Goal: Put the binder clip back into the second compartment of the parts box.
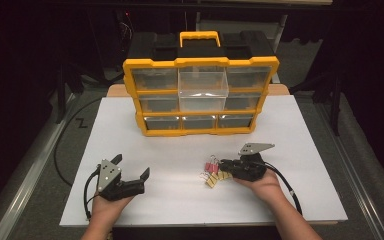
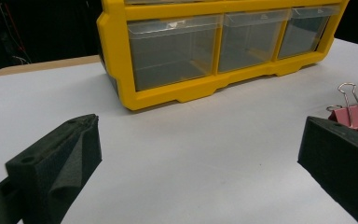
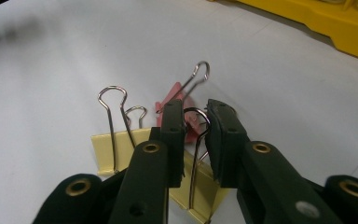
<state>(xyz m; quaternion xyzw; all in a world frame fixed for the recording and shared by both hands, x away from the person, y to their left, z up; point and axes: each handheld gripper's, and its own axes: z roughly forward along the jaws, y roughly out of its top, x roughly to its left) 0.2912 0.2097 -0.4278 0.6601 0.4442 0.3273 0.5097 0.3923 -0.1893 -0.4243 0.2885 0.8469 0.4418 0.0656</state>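
White tabletop (image 1: 180, 150): right tongs (image 3: 196, 128) nearly closed around a yellow binder clip's wire handle (image 3: 196, 154); left tongs (image 1: 130, 167), wide open and empty, sit at 9 o'clock of the clips.

Both grippers (image 1: 130, 167) (image 1: 225, 164): black bodies, grey three-cornered top plates, black trailing cables. Jaws black, brass-ringed screw holes. Forearms bare, no sleeves.

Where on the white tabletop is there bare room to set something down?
Free: the strip between the organizer and both grippers, and between left gripper and binder clips. Crowded: around the clips at the right gripper.
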